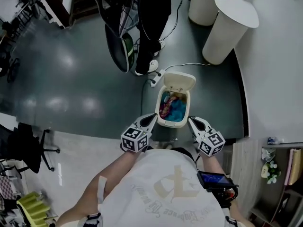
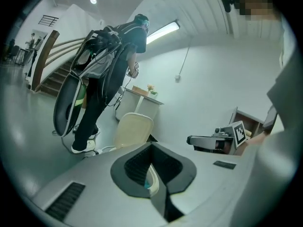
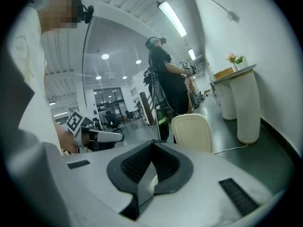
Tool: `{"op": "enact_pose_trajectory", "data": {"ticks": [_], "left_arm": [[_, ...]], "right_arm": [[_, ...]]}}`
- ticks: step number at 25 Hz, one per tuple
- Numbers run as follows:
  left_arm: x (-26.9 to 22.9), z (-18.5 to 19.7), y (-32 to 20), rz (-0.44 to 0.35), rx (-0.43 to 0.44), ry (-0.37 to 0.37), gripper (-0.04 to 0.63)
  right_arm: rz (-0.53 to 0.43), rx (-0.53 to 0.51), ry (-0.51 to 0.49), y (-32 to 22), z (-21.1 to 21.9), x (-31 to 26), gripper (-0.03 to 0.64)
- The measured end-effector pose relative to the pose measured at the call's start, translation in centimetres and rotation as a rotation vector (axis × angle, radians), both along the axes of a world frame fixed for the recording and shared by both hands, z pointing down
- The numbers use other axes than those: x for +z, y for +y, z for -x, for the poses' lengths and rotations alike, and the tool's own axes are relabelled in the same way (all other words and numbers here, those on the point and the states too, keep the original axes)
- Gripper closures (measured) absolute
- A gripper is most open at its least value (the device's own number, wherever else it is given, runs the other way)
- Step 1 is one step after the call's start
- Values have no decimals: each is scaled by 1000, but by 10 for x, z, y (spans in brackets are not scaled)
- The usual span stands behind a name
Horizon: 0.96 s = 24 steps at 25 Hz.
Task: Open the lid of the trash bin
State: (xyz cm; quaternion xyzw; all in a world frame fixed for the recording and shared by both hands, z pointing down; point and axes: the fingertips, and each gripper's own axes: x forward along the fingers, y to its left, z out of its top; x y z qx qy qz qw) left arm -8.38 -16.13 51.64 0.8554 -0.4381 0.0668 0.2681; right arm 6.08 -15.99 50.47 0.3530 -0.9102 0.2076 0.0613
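The small cream trash bin (image 1: 188, 109) stands on the dark floor just ahead of me, its lid (image 1: 179, 81) tipped up and back. Colourful rubbish, blue and pink, shows inside. My left gripper (image 1: 152, 117) points at the bin's near left corner and my right gripper (image 1: 191, 121) at its near right corner; both are shut and hold nothing. The upright lid (image 2: 134, 130) rises past the closed jaws of the left gripper (image 2: 152, 146) in its own view. It also stands beyond the right gripper (image 3: 152, 144) as the cream lid (image 3: 191, 131).
A person in black (image 1: 152, 22) with a dark bag stands just beyond the bin, beside a power strip and white cable (image 1: 156, 77). White cylindrical pedestals (image 1: 227, 30) stand at the back right. An office chair (image 1: 28, 148) is at the left, a wooden shelf (image 1: 246, 162) at the right.
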Motion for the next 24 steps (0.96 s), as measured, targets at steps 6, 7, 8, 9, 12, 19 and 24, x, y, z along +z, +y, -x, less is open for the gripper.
{"op": "enact_pose_trajectory", "data": {"ticks": [6, 7, 8, 9, 12, 19, 24], "left_arm": [[-2, -3, 8, -3, 27, -3, 581], [-2, -3, 9, -5, 30, -4, 581], [-2, -3, 9, -7, 33, -5, 581], [-3, -4, 9, -10, 35, -6, 581], [-4, -6, 8, -13, 42, -7, 581], [2, -21, 12, -6, 82, -13, 580], [6, -24, 11, -1, 86, -12, 580]], "right_arm": [[-4, 8, 4, 8, -4, -2, 612], [-3, 9, 4, 9, -4, -2, 612], [-4, 11, 2, 9, -4, -3, 612], [-5, 13, 1, 9, -5, -4, 612], [-8, 18, -1, 9, -6, -5, 612], [-19, 26, -12, 6, -7, -6, 612], [-10, 24, -14, 7, -9, 0, 612]]}}
